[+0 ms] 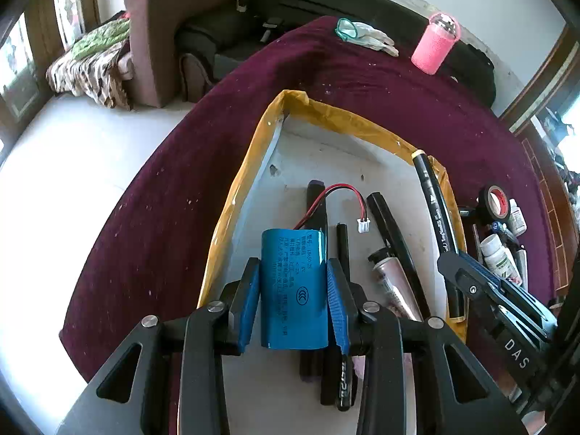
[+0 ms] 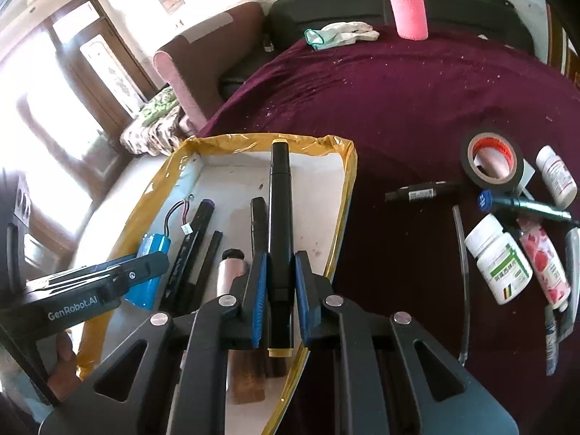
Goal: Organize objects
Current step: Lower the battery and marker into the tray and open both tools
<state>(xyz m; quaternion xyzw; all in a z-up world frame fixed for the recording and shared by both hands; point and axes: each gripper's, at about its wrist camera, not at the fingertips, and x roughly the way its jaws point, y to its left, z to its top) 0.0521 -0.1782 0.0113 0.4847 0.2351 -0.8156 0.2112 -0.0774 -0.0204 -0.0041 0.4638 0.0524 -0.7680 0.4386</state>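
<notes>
Left tool (image 1: 293, 290): clenched on the blue battery pack (image 1: 294, 286), its pads pressing both curved sides, held over the tray (image 1: 253, 159).
Right tool (image 2: 281, 290): clenched on the black marker (image 2: 280, 239), which runs from 6 to 12 o'clock between the pads, over the tray's right half.
Tray: white floor, yellow-taped rim, lying on the maroon-covered desk (image 2: 398, 108); already holds several dark pens and a small tube (image 1: 393, 282).
Battery risk: its red-and-black lead (image 1: 337, 195) with the white plug hangs loose toward 1 o'clock; I judge it could snag on a pen as the pack goes down. The rounded sides may also let it roll once freed.
Marker risk: it is gripped near its lower end, so the long front could tip. Set down askew, it might ride up on the rim at 3 o'clock or land across the pens.
Crowding: both tools work close together over one tray; a bump between them looks possible.
Still outside: tape roll (image 2: 491, 161), pill bottles (image 2: 498, 259) and more pens at 3 o'clock on the desk.
</notes>
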